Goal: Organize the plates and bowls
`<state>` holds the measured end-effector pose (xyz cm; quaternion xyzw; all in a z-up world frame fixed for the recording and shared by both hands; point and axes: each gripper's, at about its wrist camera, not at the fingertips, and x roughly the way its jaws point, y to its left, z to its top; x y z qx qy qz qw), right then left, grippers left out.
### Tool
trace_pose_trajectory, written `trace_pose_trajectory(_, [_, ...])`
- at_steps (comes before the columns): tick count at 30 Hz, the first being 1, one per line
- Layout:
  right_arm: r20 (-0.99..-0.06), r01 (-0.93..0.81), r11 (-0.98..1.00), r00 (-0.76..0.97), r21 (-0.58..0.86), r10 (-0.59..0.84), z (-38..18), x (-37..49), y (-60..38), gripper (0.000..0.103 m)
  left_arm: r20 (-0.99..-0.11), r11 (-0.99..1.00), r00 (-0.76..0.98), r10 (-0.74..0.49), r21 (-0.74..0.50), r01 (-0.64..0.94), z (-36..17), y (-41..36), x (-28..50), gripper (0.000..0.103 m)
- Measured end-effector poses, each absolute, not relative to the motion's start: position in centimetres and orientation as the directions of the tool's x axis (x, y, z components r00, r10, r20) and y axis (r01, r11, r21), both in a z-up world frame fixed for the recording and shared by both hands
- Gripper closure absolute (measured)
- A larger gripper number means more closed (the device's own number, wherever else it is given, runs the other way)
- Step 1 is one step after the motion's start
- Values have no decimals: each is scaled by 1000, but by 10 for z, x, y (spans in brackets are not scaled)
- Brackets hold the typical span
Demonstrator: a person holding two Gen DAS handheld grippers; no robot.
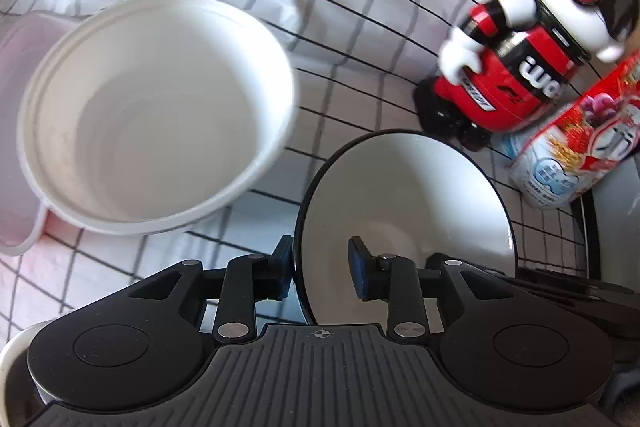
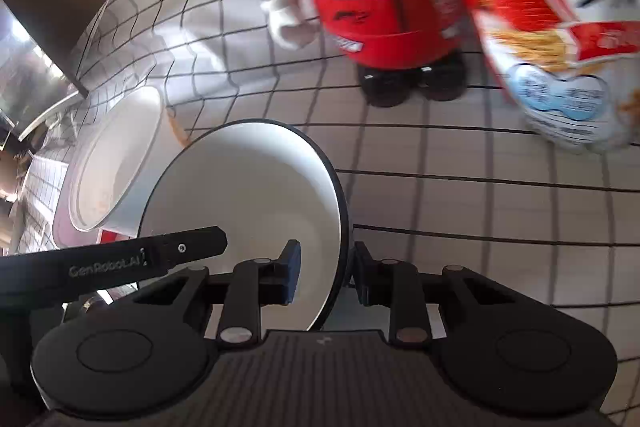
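Note:
A white bowl with a black rim (image 1: 400, 195) rests on the checked tablecloth (image 1: 360, 7) and fills the middle of both wrist views. My left gripper (image 1: 322, 265) straddles its near-left rim: the outer pad lies against the outside, the inner pad stands clear of the wall, so it is open. On the opposite side of the bowl (image 2: 248, 187) my right gripper (image 2: 326, 275) has one pad inside and one outside the rim, shut on it. A black bar of the left gripper's body (image 2: 120, 259) crosses the lower left of the right wrist view.
A large white tub (image 1: 156, 115) sits just left of the bowl, with a pink container (image 1: 16, 187) behind it. A red and white toy figure (image 1: 520, 67) and a snack bag (image 1: 580, 147) stand close on the right.

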<state>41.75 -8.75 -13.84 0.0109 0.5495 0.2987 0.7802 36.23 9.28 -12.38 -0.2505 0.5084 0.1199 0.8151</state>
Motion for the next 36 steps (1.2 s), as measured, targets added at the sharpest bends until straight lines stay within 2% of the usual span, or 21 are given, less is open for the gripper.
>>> trace_pose_trajectory(8, [-852, -392, 853, 251, 345, 460, -143, 432, -114, 76, -900, 897, 423, -108, -272, -349, -131, 68, 390, 77])
trace_pose_trajectory(11, [-863, -380, 858, 231, 345, 450, -154, 439, -106, 74, -910, 883, 388, -145, -296, -364, -144, 75, 398, 84])
trace_pose_trajectory(15, [-866, -387, 858, 228, 338, 444, -153, 442, -97, 66, -912, 874, 376, -163, -310, -374, -147, 79, 404, 83])
trace_pose_trajectory(22, [-874, -384, 861, 216, 334, 435, -148, 430, -95, 66, -915, 913, 387, -111, -248, -324, -140, 66, 394, 77])
trace_pose_trajectory(36, [-814, -402, 844, 313, 354, 490, -85, 394, -116, 66, -879, 934, 472, -62, -219, -284, -74, 52, 365, 76])
